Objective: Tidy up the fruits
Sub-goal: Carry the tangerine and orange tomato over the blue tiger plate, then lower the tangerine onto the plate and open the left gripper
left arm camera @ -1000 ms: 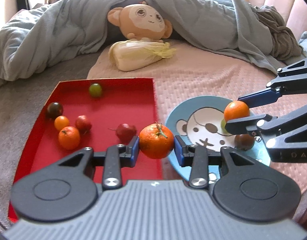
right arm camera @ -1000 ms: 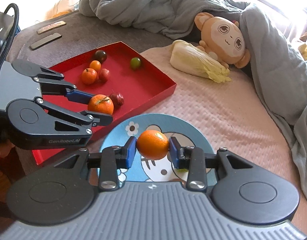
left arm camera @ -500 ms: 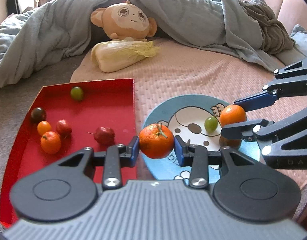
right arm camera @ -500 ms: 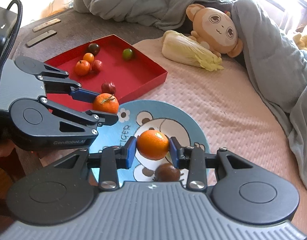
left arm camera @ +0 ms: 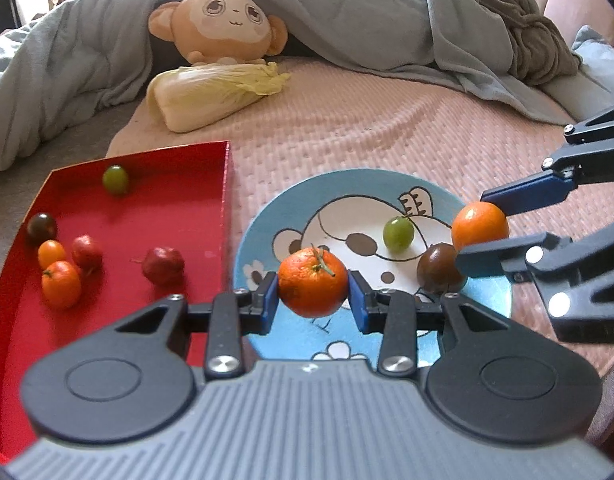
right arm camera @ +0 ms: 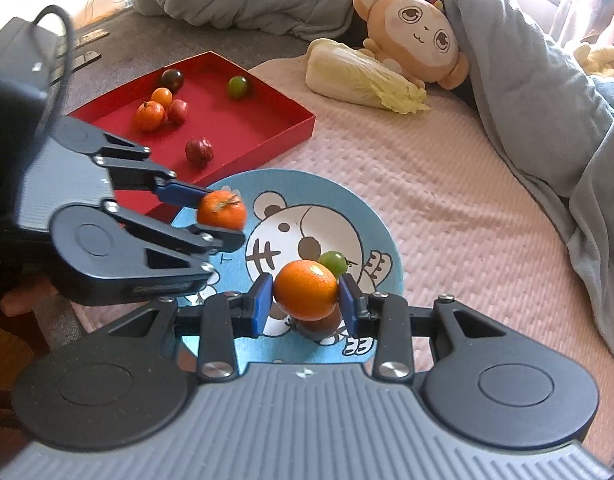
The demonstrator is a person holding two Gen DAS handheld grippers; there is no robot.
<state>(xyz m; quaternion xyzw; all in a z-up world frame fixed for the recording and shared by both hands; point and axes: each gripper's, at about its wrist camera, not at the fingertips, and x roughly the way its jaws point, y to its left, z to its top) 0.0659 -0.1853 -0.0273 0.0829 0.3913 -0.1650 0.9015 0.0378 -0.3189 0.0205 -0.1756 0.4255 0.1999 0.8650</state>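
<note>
Honestly, my worry is crowding; both fruits hang over the blue plate (left arm camera: 275,216) at once, and a green grape (left arm camera: 397,233) and a dark round fruit (left arm camera: 441,267) already lie on it; if I let go from above, I judge a round fruit could roll off the shallow rim onto the pink bedcover (left arm camera: 347,128), or knock the grape away; my two grippers are also near each other, so a careless move might bump them together. My left gripper (left arm camera: 313,299) is closed partway on a stemmed tangerine (left arm camera: 313,282), blue pads pressing its sides, above the plate's near left part beside the red tray (left arm camera: 179,208); my right gripper (right arm camera: 306,303) likewise clamps a smooth orange (right arm camera: 306,289), directly over the dark fruit. More fruit waits in the tray, a small tangerine (left arm camera: 61,283) and a red one (left arm camera: 163,265) among them.
</note>
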